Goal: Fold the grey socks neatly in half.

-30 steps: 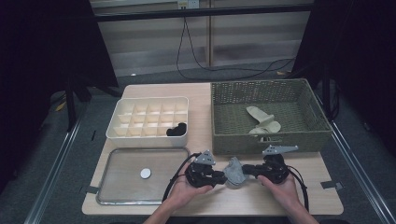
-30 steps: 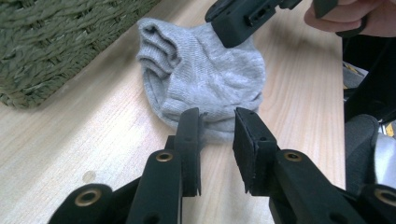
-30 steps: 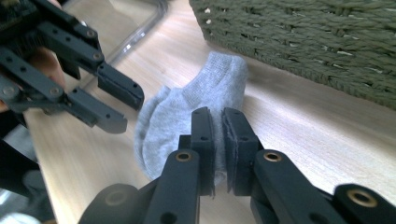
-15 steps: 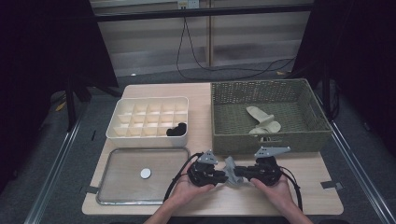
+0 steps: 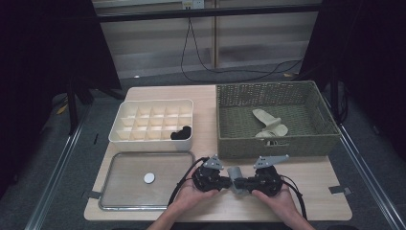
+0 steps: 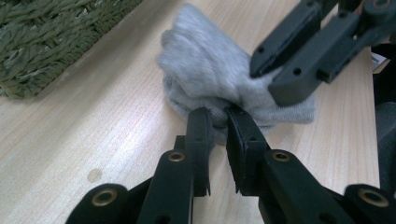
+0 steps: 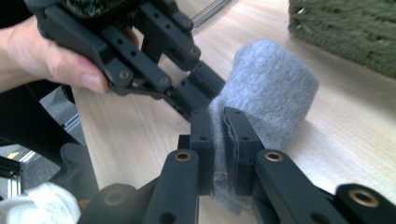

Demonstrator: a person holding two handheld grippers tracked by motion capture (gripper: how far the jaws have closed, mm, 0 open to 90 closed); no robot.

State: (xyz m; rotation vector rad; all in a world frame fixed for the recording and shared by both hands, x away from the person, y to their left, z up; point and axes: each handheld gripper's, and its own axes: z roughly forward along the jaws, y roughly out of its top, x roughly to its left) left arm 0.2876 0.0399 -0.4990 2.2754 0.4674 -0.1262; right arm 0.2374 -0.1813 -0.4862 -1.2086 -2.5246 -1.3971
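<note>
Between my 2 hands, at the near edge of the table (image 5: 316,191), a grey sock (image 5: 235,173) lies bunched on the wood. My left tool (image 6: 218,114) has its jaws pinched on a fold at the near side of the sock (image 6: 210,74), with a narrow gap left between the pads where the cloth sits. My right tool (image 7: 218,116) is clamped on the other end, its jaws pressed flat against a layer of grey knit that runs down between them; the rest of the sock (image 7: 271,88) stands up as a rounded hump just beyond. From the high view, my left tool (image 5: 210,176) and my right tool (image 5: 262,178) face each other with the sock touching both.

Farther out, just behind the tools, stands a green woven basket (image 5: 230,120) holding pale beige pieces (image 5: 269,125). To its left is a white divided box (image 5: 125,125) with 1 dark item (image 5: 180,133) in its near right compartment. Nearer me on the left lies a metal tray (image 5: 119,196) with 1 small white disc (image 5: 149,178) on it.
</note>
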